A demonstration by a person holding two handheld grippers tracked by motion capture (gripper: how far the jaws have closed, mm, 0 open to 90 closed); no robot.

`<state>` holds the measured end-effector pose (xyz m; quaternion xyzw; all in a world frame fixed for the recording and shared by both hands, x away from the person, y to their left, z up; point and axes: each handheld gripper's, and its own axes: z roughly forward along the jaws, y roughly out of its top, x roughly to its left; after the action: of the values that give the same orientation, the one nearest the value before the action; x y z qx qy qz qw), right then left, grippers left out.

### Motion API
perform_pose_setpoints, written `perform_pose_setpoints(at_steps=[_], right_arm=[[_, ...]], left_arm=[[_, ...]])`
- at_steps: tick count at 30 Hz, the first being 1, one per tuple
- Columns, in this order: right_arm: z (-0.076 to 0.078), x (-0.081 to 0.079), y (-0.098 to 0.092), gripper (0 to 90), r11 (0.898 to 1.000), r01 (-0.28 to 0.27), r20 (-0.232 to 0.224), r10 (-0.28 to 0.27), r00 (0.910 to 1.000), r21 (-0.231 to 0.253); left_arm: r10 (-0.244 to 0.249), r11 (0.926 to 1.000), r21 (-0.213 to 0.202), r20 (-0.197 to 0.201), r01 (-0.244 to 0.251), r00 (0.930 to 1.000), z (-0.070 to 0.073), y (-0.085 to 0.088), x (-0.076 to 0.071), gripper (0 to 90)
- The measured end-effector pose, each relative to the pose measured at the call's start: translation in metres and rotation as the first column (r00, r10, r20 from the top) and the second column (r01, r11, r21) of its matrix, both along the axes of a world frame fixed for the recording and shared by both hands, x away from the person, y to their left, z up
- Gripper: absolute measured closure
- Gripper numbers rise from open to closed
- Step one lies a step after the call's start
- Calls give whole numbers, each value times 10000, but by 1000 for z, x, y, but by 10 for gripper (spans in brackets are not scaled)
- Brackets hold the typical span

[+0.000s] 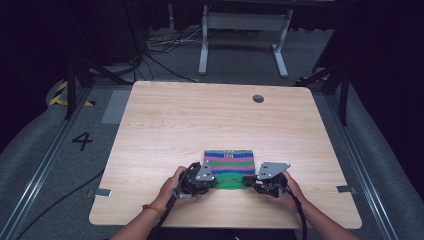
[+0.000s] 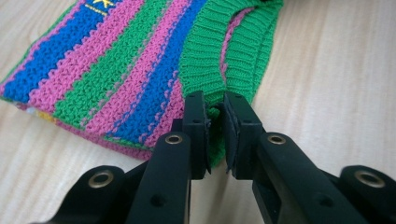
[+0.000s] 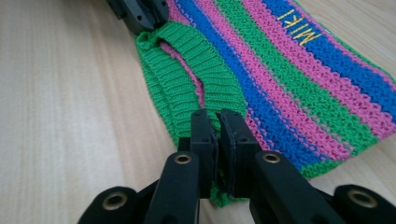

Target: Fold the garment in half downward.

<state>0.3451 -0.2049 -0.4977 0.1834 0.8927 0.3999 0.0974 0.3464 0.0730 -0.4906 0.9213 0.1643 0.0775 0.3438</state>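
While pinching the striped knit (image 1: 229, 162), both jaws sit nearly closed.

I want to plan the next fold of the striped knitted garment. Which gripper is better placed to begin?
Neither clearly. The left gripper and the right gripper each pinch one end of the green ribbed band of the striped knitted garment, so a two-handed fold seems likeliest.

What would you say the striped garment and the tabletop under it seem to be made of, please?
The blue, pink and green striped knitted garment looks like yarn, wool or acrylic, matte: stitch loops and a ribbed green band show. The pale wood-grain tabletop has a smooth, low-sheen finish; solid wood or laminate cannot be told. Both black tongs, left and right, are shut on the band.
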Motion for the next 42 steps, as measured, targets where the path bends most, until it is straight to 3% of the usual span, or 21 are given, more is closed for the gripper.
perform_pose_setpoints(at_steps=[2, 4, 7, 10, 17, 20, 21, 25, 28, 32, 38, 42], right_arm=[[0, 7, 2, 849, 9999, 113, 54, -113, 9999, -29], [0, 9, 2, 848, 9999, 151, 58, -151, 9999, -63], [0, 14, 3, 847, 9995, 300, 19, -300, 9995, -104], [1, 15, 4, 841, 9996, 259, -39, -259, 9997, -149], [16, 12, 2, 728, 9992, 6, 12, -6, 10000, -393], [22, 8, -1, 700, 9990, -22, 110, 27, 9999, -453], [24, 7, -2, 697, 9988, -27, 140, 34, 9999, -483], [29, 4, -7, 665, 9979, 32, 81, -27, 10000, -646], [32, 2, -13, 611, 9952, 118, 252, -94, 9996, -974], [36, -2, -23, 519, 9922, 368, 450, -316, 9985, -1188], [39, -8, -44, 365, 9887, 784, 394, -739, 9965, -1275], [40, -10, -57, 307, 9847, 1159, 500, -1102, 9926, -1301]], left_arm=[[90, 9997, -240, -171, -94, 9998, -2, 2, 7, 803], [119, 9997, -220, -246, -125, 9996, -1, 2, 10, 802], [-69, 9999, 116, -152, 70, 9999, 2, 0, 15, 795], [-120, 9998, 157, -294, 125, 9995, 4, 0, 17, 745], [-198, 9980, 607, -17, 199, 9998, 16, 11, 12, 614], [207, 9976, 658, 273, -225, 9994, 22, 21, 8, 531], [289, 9955, 894, 455, -329, 9985, 23, 24, 6, 514], [291, 9932, 1111, 487, -344, 9984, 27, 37, 1, 469], [358, 9911, 1253, 730, -448, 9967, 31, 50, -4, 402], [461, 9945, 909, 644, -518, 9969, 33, 64, -9, 364], [962, 9901, 969, 592, -1016, 9936, 31, 86, -12, 257], [1261, 9857, 1046, 622, -1322, 9901, 30, 101, -14, 242]])
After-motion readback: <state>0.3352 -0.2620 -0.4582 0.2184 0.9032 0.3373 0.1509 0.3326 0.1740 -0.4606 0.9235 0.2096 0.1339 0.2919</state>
